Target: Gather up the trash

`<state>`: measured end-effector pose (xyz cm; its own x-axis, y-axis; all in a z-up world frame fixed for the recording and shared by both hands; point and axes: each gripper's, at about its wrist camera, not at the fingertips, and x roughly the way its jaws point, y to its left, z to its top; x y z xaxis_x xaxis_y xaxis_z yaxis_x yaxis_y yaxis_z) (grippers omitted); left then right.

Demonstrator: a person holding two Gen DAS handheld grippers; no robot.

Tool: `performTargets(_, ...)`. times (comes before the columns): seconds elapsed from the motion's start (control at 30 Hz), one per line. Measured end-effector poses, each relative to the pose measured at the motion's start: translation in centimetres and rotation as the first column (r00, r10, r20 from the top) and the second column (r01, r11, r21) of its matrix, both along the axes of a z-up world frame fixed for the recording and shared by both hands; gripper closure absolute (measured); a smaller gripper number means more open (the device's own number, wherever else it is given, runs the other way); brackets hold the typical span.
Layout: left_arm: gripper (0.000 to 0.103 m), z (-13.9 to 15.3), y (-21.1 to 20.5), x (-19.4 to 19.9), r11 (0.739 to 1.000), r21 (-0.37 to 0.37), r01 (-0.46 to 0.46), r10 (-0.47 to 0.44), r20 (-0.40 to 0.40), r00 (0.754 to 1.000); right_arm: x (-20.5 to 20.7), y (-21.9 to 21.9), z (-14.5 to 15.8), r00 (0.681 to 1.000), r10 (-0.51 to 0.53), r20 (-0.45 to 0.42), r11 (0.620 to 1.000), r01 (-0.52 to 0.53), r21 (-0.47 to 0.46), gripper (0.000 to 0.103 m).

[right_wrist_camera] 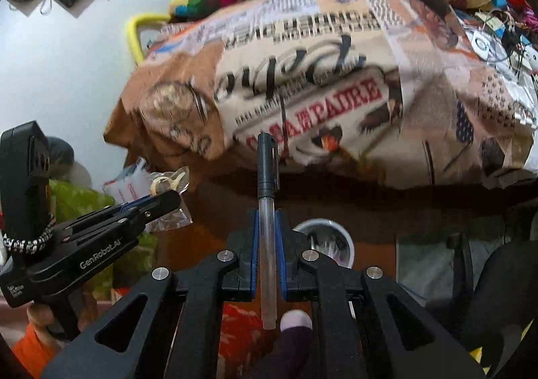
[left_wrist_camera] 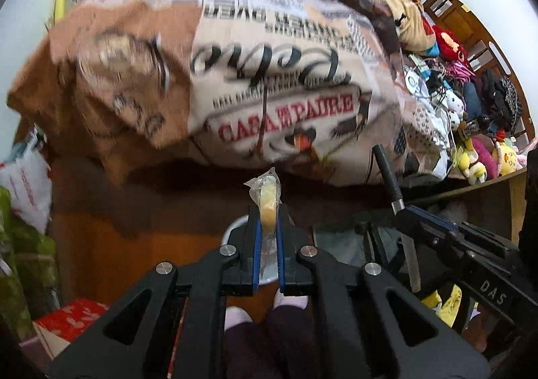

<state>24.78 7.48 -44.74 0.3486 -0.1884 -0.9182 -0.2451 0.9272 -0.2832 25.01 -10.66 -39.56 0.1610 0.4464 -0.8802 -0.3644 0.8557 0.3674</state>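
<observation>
Left gripper (left_wrist_camera: 268,227) jaws pinching wrapper (left_wrist_camera: 265,191), right gripper (right_wrist_camera: 268,227) pinching pen (right_wrist_camera: 267,211). Carrying step; next: position over bin (right_wrist_camera: 348,244), release.

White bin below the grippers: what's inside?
The white bin shows something pale and crumpled inside, too blurred to identify. The right gripper, shut on a pen, covers the bin's left part.

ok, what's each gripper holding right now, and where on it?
Left gripper: a clear plastic wrapper with something yellowish inside, pinched at its lower part. Right gripper: a pen, clamped on its clear barrel, black cap pointing away.
</observation>
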Motion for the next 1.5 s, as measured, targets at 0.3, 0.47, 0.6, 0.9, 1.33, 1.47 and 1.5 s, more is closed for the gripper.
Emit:
performTargets(0.3, 0.096, -11.0, -1.4, -1.5, 0.996, -0.081, -0.049, 0.037, -0.152, 0.988, -1.4, -0.9, -9.6, 0.991, 0.010, -0.134, 0.998, -0.017, -0.053, 0.094)
performTargets(0.47, 0.097, -16.7, -2.6, -1.5, 0.993, -0.099, -0.062, 0.038, -0.226, 0.973, -1.3, -1.4, -14.8, 0.981, 0.008, -0.194, 0.997, -0.024, -0.079, 0.094)
performTargets(0.6, 0.097, -19.9, -3.4, -1.1, 0.989, -0.130, -0.072, 0.035, -0.271, 0.962, -1.1, -1.4, -18.3, 0.974, 0.018, -0.226, 0.992, -0.045, -0.117, 0.094)
performTargets(0.9, 0.090, -23.0, -4.6, 0.0, 0.987, -0.160, -0.030, -0.026, -0.336, 0.941, -0.7, -1.3, -20.9, 0.958, 0.058, -0.281, 0.991, -0.090, -0.103, 0.089)
performTargets(1.33, 0.081, -10.7, -5.7, -0.6, 0.999, -0.013, 0.044, -0.045, -0.235, 0.971, -0.5, -3.0, -11.1, 0.980, 0.108, -0.167, 0.984, -0.129, -0.122, 0.085)
performTargets(1.47, 0.081, -1.5, -6.3, -0.8, 0.997, 0.050, 0.059, -0.053, -0.122, 0.991, -0.6, -3.7, -3.1, 0.989, 0.134, -0.058, 0.986, -0.139, -0.090, 0.085)
performTargets(1.5, 0.081, 2.0, -6.5, -1.0, 0.995, 0.079, 0.058, -0.051, -0.081, 0.995, -0.6, -4.0, -1.1, 0.990, 0.140, -0.030, 0.986, -0.142, -0.083, 0.085)
